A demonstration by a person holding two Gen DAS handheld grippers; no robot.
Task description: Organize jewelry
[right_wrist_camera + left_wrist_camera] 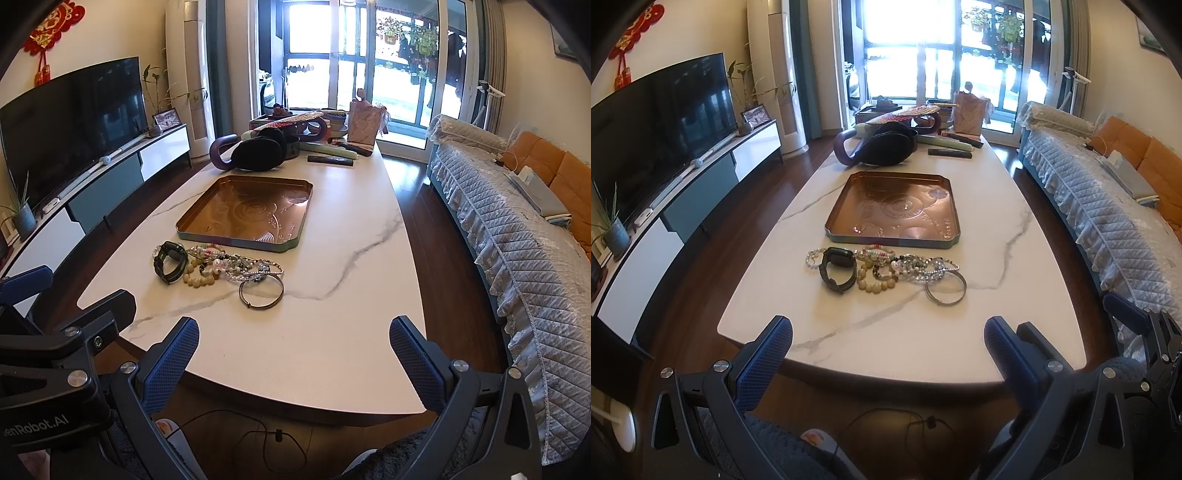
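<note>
Jewelry (pixel 886 271) lies in one loose heap on the white marbled surface (pixel 1015 302), just in front of the near rim of the copper tray (pixel 892 208), which holds nothing. Heap contents: dark watch (pixel 837 269) at its left end, cream bead bracelet (pixel 873 282), several clear and coloured bead strands overlapping, thin metal bangle (pixel 945 290) at the right, nearest the table edge.

Left tool (pixel 886 354): jaws spread wide, empty, held back over the near table edge. Right tool (pixel 295 354): likewise wide, empty, well short of the heap.

Risks, as judged:
- Strands overlap; lifting one probably drags neighbours along or scatters them.
- Bangle is thin and flat on a hard top; pads may slip off or skid it toward the edge.
- Beads are round; a partial pinch could let the bracelet drop.
- Tray rim stands between heap and tray floor; a low carry could snag on it.
</note>
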